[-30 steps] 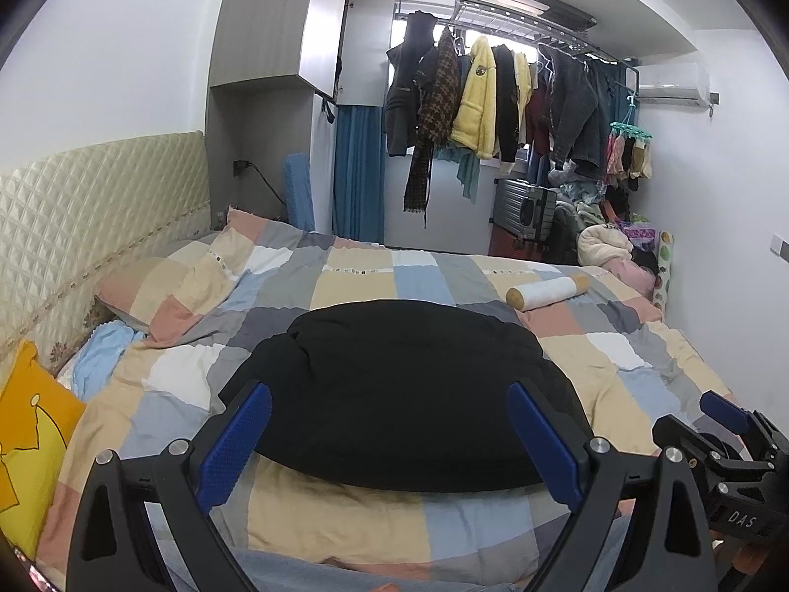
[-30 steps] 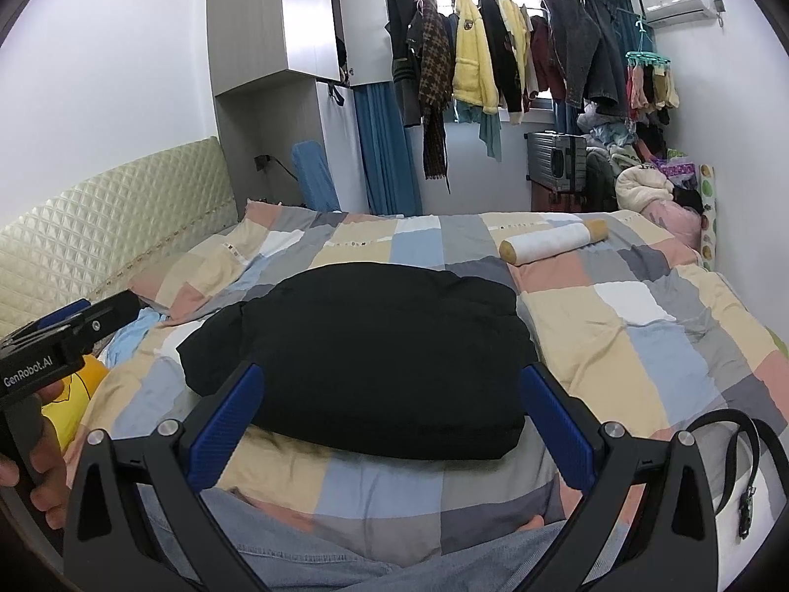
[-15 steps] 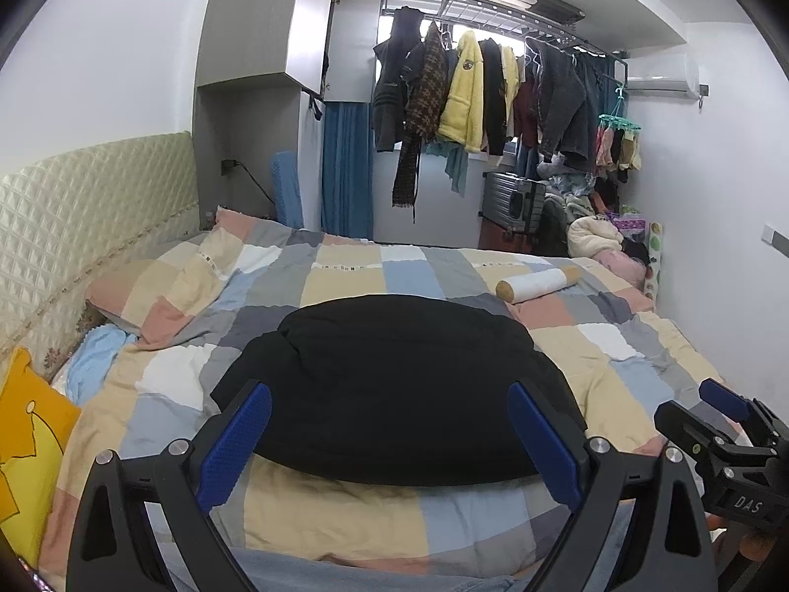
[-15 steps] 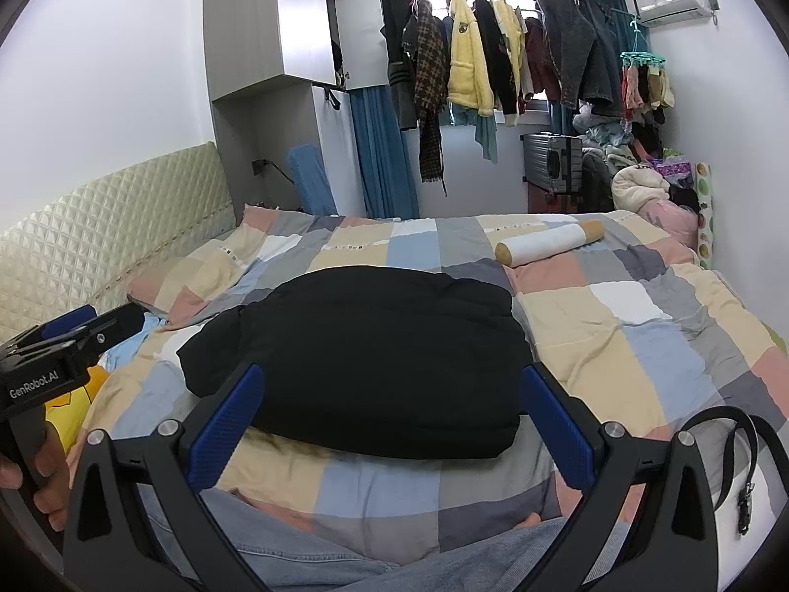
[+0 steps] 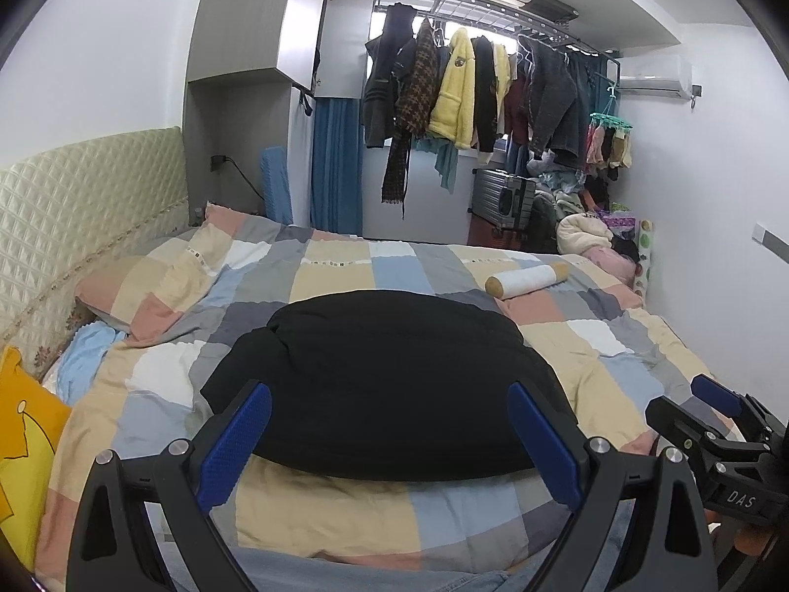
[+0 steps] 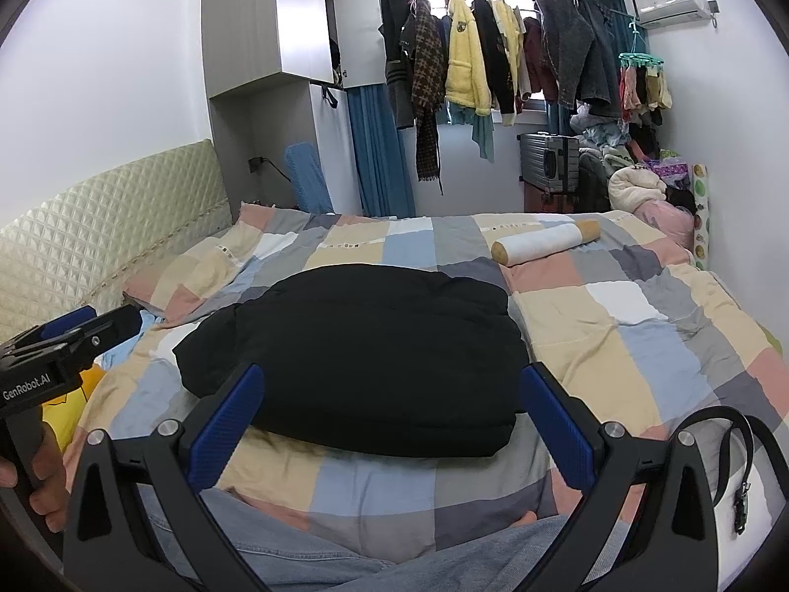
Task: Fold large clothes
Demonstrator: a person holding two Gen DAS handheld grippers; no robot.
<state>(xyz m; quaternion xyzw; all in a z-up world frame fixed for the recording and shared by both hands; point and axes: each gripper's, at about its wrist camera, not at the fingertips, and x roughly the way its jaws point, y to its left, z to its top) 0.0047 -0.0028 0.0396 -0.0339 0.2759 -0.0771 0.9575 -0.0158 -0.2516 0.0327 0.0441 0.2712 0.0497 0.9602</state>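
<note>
A folded black garment (image 5: 389, 375) lies on the bed's patchwork quilt (image 5: 340, 271). The left gripper (image 5: 389, 436) and right gripper (image 6: 392, 417) are both spread wide, empty, held just short of it.

Black tongs (image 5: 389, 436), blue ribbed pads (image 5: 235, 441), silver screws, "GenRobot.AI" and "DAS" markings.

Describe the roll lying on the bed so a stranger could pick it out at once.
Start at the bed with the patchwork quilt and find the folded black garment in its middle. Beyond the garment's far right corner, towards the suitcase, lies the white roll. It is the only cylinder on the quilt, white with tan ends.
</note>
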